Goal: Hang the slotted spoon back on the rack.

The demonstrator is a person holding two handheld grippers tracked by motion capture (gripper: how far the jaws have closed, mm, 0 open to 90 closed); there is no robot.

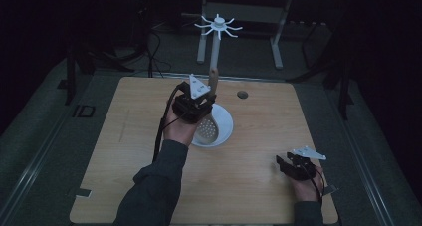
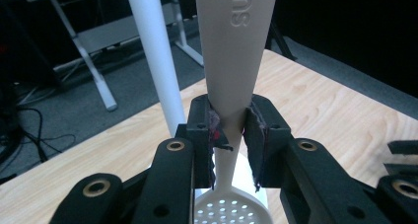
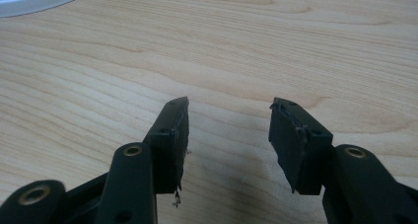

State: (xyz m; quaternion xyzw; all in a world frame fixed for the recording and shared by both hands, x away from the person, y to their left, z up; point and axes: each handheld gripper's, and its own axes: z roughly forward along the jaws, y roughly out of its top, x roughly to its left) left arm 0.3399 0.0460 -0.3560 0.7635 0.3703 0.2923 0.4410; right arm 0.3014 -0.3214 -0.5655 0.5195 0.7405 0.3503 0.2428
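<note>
Slotted spoon (image 2: 231, 61) sits clamped by its handle in your left hand-held gripper (image 2: 230, 135), bowl hanging just below over the white dish (image 1: 226, 129), likely so it stays upright. Your right hand-held gripper (image 3: 227, 135) rests wide and empty on the bench (image 3: 296, 46).

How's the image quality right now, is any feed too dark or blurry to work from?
High view: dim all round, table edges murky, though the left gripper and slotted spoon stay readable. Left gripper view: brighter, spoon handle sharp. Right gripper view: well lit, the grain crisp between the right gripper jaws.
</note>
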